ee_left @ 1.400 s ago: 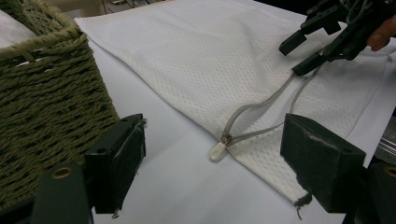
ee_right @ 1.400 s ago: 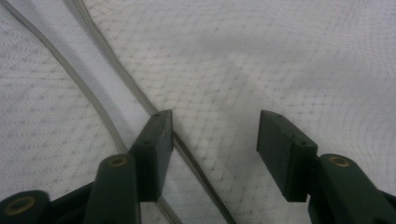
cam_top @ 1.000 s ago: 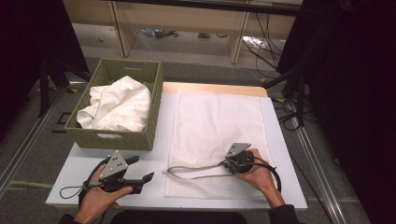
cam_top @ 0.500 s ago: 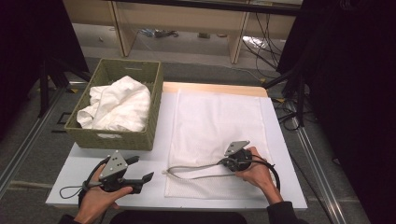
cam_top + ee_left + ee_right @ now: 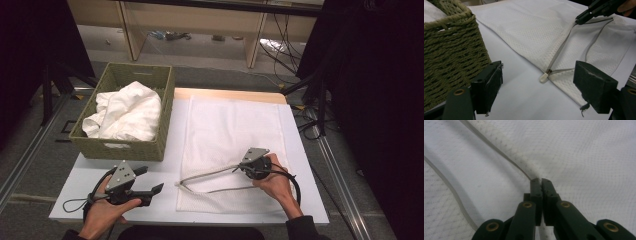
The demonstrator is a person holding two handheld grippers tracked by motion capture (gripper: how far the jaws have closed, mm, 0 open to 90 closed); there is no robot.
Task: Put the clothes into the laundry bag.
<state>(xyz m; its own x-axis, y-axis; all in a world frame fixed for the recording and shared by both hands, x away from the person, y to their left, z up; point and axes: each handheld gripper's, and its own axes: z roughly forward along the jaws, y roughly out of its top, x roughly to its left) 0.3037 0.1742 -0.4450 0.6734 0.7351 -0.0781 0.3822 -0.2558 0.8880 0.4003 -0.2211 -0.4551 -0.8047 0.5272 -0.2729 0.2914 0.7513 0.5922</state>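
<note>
**Right claw pinches mesh bag's zipper edge**

Bag's contents hidden. Right claw [image 5: 541,181] is closed on the zipper edge of one white mesh bag [image 5: 232,130], flat on the desk [image 5: 165,205]. Left claw [image 5: 150,182] rests open, empty, near one basket [image 5: 120,147] of crumpled cloth [image 5: 125,112].

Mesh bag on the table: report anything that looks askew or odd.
The mesh bag lies flat and square, but its zipper opening gapes near the front edge, the upper edge pinched and lifted by the right gripper. The zipper pull sits at the left corner. Nothing looks torn or spilled.
</note>
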